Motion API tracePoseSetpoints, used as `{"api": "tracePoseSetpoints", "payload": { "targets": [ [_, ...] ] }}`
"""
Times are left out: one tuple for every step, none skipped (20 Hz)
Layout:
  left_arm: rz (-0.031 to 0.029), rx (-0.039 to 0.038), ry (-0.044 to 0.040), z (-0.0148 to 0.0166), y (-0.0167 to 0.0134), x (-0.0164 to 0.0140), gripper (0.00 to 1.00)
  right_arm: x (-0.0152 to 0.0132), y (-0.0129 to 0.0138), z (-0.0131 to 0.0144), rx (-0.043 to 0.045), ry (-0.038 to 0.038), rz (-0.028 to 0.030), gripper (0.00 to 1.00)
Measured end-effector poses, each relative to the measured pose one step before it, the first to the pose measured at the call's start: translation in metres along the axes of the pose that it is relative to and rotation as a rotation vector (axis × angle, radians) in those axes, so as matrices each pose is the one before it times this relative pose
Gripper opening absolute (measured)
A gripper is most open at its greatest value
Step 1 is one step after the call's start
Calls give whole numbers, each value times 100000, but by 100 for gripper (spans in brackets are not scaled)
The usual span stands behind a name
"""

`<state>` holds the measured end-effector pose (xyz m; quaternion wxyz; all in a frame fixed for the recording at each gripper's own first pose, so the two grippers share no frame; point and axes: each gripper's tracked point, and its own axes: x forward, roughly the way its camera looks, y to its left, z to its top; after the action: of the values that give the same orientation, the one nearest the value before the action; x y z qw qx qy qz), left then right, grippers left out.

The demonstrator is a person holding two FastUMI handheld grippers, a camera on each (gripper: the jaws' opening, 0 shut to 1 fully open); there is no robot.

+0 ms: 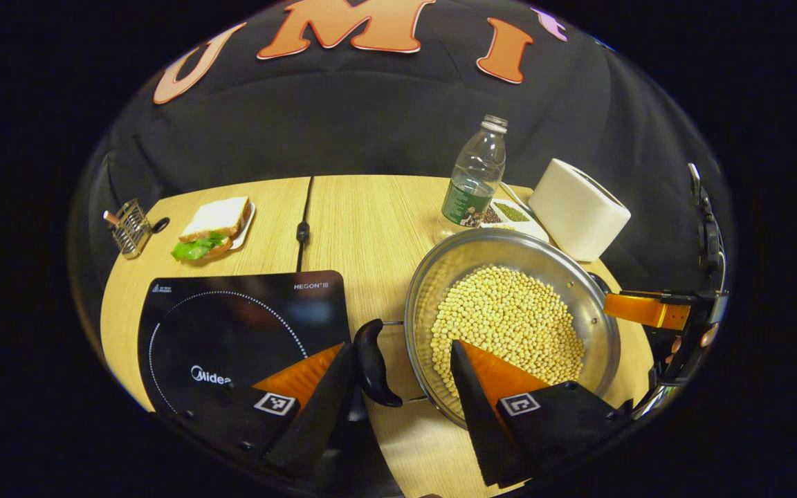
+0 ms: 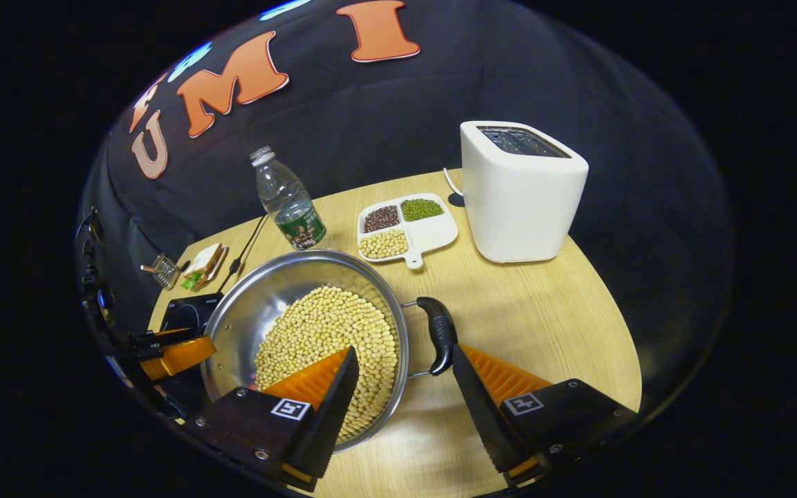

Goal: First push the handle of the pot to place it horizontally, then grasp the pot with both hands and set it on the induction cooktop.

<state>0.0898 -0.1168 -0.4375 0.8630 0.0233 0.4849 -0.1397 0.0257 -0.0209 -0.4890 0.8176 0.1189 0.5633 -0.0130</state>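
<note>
Now our left tongs (image 1: pixel 398 387) and right tongs (image 2: pixel 402 394) are spread, each straddling a black side handle (image 1: pixel 373 362) of the pot (image 1: pixel 509 325) beside the cooktop (image 1: pixel 232 332). Steel, full of beans (image 2: pixel 329 339), it looks heavy and slick, so we should pinch both handles firmly and lift level.

From my left gripper view: pot (image 1: pixel 512 325) on desk (image 1: pixel 371 221) at 3 o'clock of cooktop (image 1: pixel 239 332); bottle (image 1: pixel 476 176) and toaster (image 1: pixel 578 207) behind it at 12–1; sandwich (image 1: pixel 212 228) at 10.
</note>
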Motion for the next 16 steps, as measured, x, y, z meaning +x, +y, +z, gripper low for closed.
{"api": "tracePoseSetpoints", "payload": {
  "targets": [
    [639, -462, 634, -101, 45, 438, 92, 198, -129, -73, -393, 342, -346, 86],
    [791, -988, -150, 35, -198, 589, 93, 196, -144, -110, -575, 363, -277, 86],
    [-202, -251, -1035, 246, -200, 153, 93, 179, -231, -194, -851, 353, -732, 86],
    [-1374, -820, -596, 73, -369, 163, 91, 165, -277, -123, -1286, 371, -1045, 86],
    [-1526, -1037, -582, 16, -546, 167, 90, 306, -655, 45, -1285, -605, -2611, 87],
    [-1196, -462, -539, 150, -626, 237, 91, 74, -581, 148, -445, -493, -2091, 87],
    [-343, 177, -196, 49, -426, 267, 91, 144, -228, 39, 85, -172, -1638, 87],
    [581, 92, -79, 47, -81, 447, 91, 97, -239, 155, 240, -218, -519, 87],
    [1007, -161, 246, -107, -92, 513, 91, 186, -170, 114, 696, -95, 177, 87],
    [1108, -244, 214, -63, 29, 486, 91, 333, -161, 70, 634, 418, 230, 87],
    [696, -705, -50, -99, -133, 587, 91, 471, -281, -145, 775, 545, -758, 87],
    [104, -1114, -435, 18, -91, 483, 91, 293, -325, -42, 514, 372, -1113, 86],
    [-338, -1291, -618, 87, -187, 348, 91, 277, -95, 221, 884, -742, -918, 86],
    [-180, -1016, -482, 117, -182, 386, 91, 209, 108, 333, -201, -1315, -413, 86],
    [-191, -421, 294, -144, -126, 342, 90, 220, -210, -26, -1107, -456, -1407, 84],
    [93, 312, -152, 47, -80, 222, 89, 104, -154, -122, -1553, 125, -1254, 84]
  ]
}}
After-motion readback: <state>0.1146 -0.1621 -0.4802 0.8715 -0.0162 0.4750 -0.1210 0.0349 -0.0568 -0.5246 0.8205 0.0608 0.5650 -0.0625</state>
